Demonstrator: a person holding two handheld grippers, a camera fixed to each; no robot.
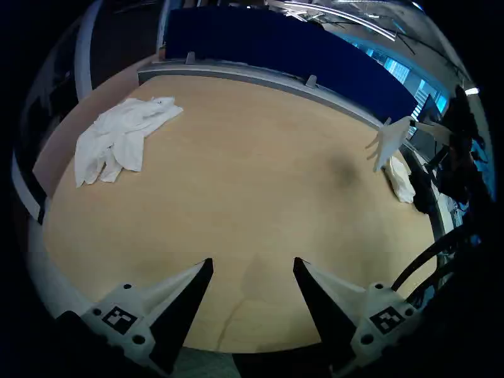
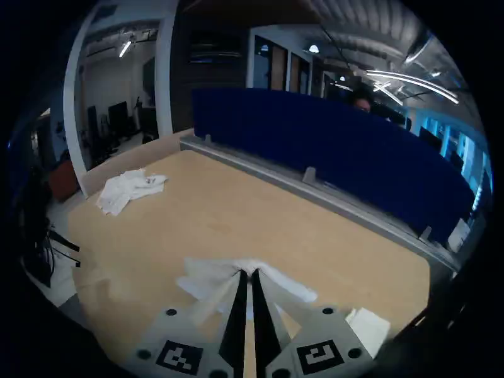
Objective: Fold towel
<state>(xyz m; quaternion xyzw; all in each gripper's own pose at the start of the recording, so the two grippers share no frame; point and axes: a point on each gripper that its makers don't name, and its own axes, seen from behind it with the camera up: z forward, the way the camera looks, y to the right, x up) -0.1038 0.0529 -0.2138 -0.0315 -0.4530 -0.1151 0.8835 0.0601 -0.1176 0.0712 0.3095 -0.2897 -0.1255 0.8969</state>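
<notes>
Left hand-held gripper (image 1: 252, 261): fingers spread wide with nothing between them, over bare wood at the near edge of the bench (image 1: 252, 164).

Right hand-held gripper (image 2: 249, 273): fingers almost together, tips pinching a fold of the white towel (image 2: 283, 286). The towel fans out to both sides of the tips, over the near part of the bench (image 2: 227, 214). In the left gripper view the same towel (image 1: 389, 142) shows far off at the right side of the bench. It is apparently raised off the surface and hanging from the grip, but it is too small and distorted there to be sure how much of it is off the wood.

Second item: crumpled white cloth (image 1: 123, 135) at the far-left corner of the bench, well apart from both hand-held grippers. Same heap in the right gripper view (image 2: 129, 186).

Third item: small flat white cloth (image 2: 368, 327) on the bench, just right of the right hand-held gripper.

Blue partition (image 2: 353, 157) runs along the far edge of the bench; also seen in the left gripper view (image 1: 283, 50)
</notes>
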